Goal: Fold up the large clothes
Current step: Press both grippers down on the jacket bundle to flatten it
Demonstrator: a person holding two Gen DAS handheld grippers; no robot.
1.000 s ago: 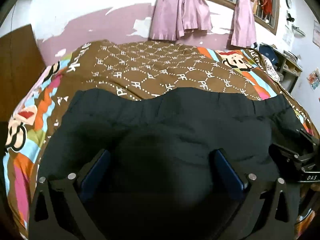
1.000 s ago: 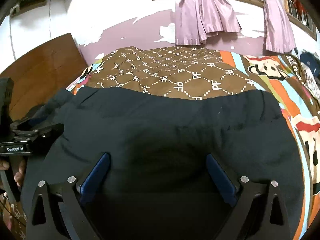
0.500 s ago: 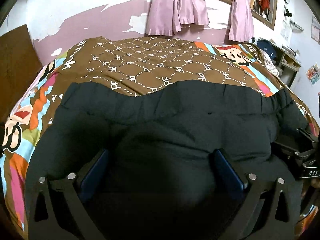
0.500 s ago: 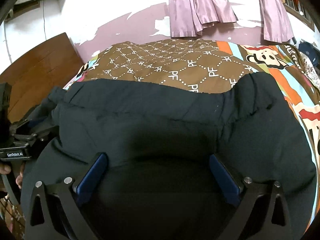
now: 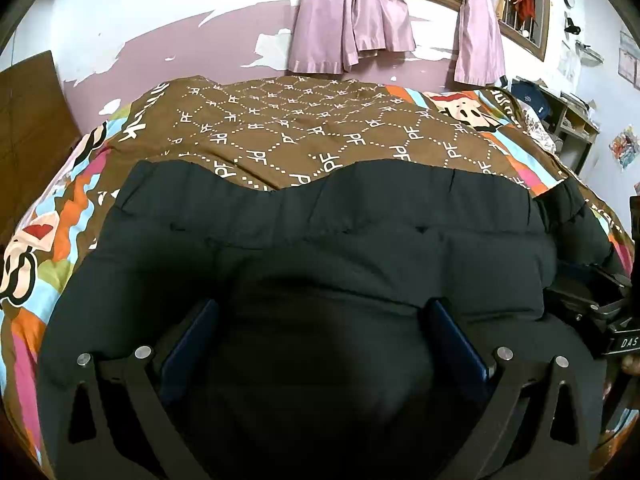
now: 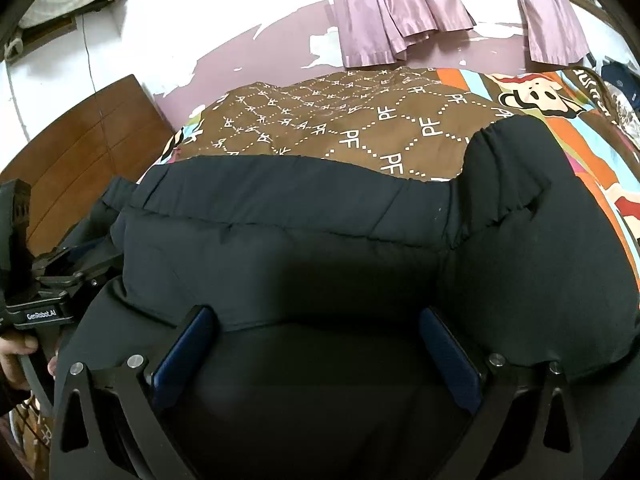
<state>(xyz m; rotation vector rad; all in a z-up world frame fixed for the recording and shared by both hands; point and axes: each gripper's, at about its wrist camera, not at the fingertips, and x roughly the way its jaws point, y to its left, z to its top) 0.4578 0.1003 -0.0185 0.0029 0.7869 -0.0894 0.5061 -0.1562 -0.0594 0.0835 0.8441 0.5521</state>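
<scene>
A large black padded jacket (image 5: 328, 240) lies across the near part of the bed, its elastic hem toward the far side; it also fills the right wrist view (image 6: 320, 248). My left gripper (image 5: 320, 320) has its jaws wide apart with a thick bulge of the jacket between the blue pads (image 5: 456, 340). My right gripper (image 6: 316, 332) stands the same way, wide apart around jacket fabric near a fold edge. Whether either one pinches the cloth is hidden. The right gripper's body shows at the right edge of the left wrist view (image 5: 600, 316), and the left gripper's body shows at the left edge of the right wrist view (image 6: 44, 300).
The bed has a brown patterned cover (image 5: 320, 128) with cartoon borders. A wooden headboard (image 6: 80, 152) stands at the left. Pink curtains (image 5: 352, 20) hang on the peeling far wall. A cluttered shelf (image 5: 560, 116) stands at the right.
Both grippers have moved up and forward over the bed, and the jacket's near part has bunched higher. In the right wrist view the hem's right end has lifted and curled.
</scene>
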